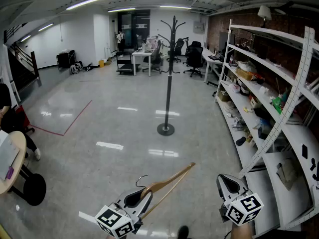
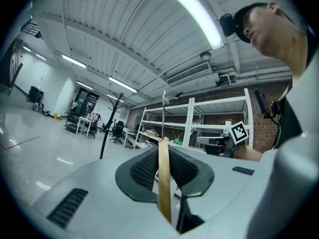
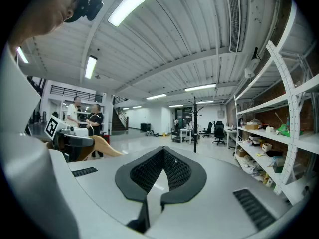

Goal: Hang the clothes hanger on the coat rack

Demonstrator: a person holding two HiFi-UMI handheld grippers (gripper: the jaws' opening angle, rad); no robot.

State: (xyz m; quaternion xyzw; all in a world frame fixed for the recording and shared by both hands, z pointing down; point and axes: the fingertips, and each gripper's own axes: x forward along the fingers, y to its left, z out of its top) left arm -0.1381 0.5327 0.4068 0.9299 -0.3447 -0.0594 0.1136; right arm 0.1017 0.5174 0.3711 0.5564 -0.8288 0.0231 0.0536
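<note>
A black coat rack (image 1: 168,73) stands alone on the glossy floor, several steps ahead of me. My left gripper (image 1: 134,198) is at the bottom of the head view, shut on a wooden clothes hanger (image 1: 172,180). The hanger's arm slants up to the right, and its metal hook (image 1: 141,179) curls by the jaws. In the left gripper view the wood strip (image 2: 164,183) is pinched edge-on between the pads, with the coat rack (image 2: 107,128) far off. My right gripper (image 1: 229,183) hovers at the lower right, shut and empty; its tips (image 3: 163,150) meet in the right gripper view.
White shelving (image 1: 279,98) loaded with clutter runs along the right wall. At the left edge are a round table (image 1: 12,158) and a black stool (image 1: 30,188). Desks and office chairs (image 1: 149,54) stand at the far end. Two people (image 3: 84,116) stand in the background.
</note>
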